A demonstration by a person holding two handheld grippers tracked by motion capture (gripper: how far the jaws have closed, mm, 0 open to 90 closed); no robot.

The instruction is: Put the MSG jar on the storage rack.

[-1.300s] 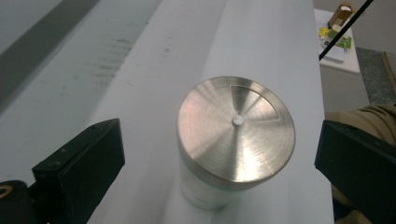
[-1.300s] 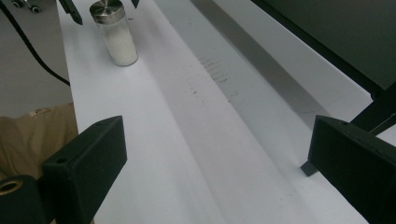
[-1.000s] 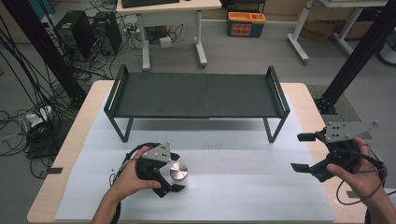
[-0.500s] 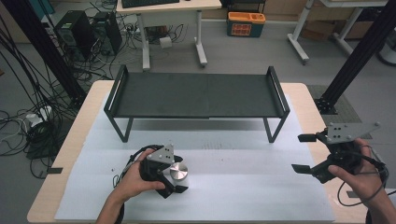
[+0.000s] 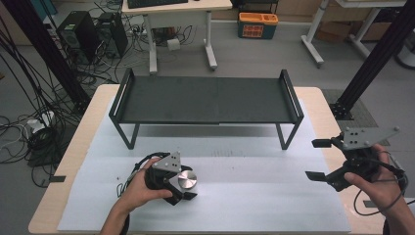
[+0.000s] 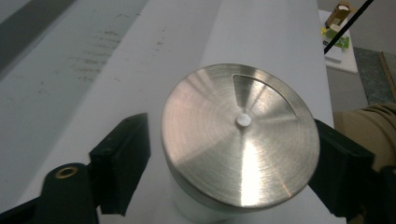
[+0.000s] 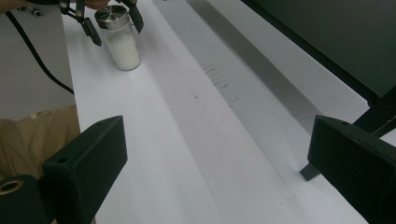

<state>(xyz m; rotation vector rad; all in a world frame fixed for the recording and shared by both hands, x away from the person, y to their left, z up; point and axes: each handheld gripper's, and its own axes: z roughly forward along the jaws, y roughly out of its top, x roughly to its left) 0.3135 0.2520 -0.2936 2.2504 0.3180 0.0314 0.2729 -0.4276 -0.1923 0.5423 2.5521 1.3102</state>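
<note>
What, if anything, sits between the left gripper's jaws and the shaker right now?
Nothing visible. The left gripper has a jaw on each side of the shaker, level with its metal lid; a narrow gap shows at one jaw, and contact at the other is unclear.

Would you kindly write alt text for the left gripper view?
A glass shaker with a brushed metal lid stands on a white mat, seen from above between the left claw's two black jaws, which flank the lid with a gap visible on the left side.
</note>
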